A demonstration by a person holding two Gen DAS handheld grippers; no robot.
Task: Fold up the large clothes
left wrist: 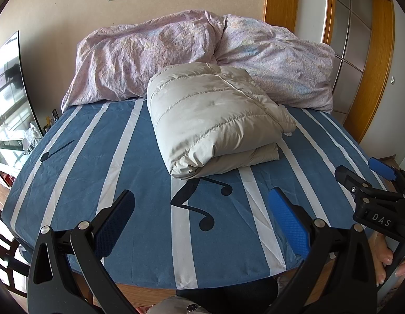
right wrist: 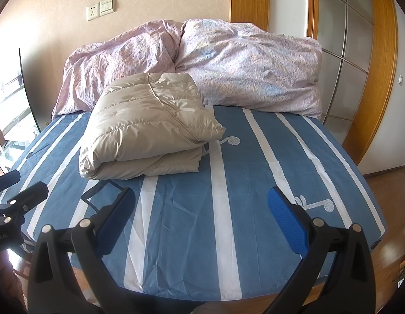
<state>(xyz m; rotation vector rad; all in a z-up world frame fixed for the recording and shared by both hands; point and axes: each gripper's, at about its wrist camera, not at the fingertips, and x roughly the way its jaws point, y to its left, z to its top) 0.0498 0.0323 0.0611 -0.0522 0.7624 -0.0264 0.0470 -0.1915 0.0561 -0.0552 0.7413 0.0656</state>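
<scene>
Both pairs of fingers stand spread apart and empty, my left gripper [left wrist: 201, 225] and right gripper [right wrist: 201, 225] hanging over the near edge of the bed [right wrist: 228, 209]. Beyond them, past the striped sheet's music notes, the beige puffer jacket [left wrist: 213, 123] lies folded into a thick bundle toward the far edge, touching the rumpled pink duvet [left wrist: 155, 52] against the wall. I judge the folding done, or nearly. Any next move would only mean pressing the puffy top layer flat, since down springs back.
</scene>
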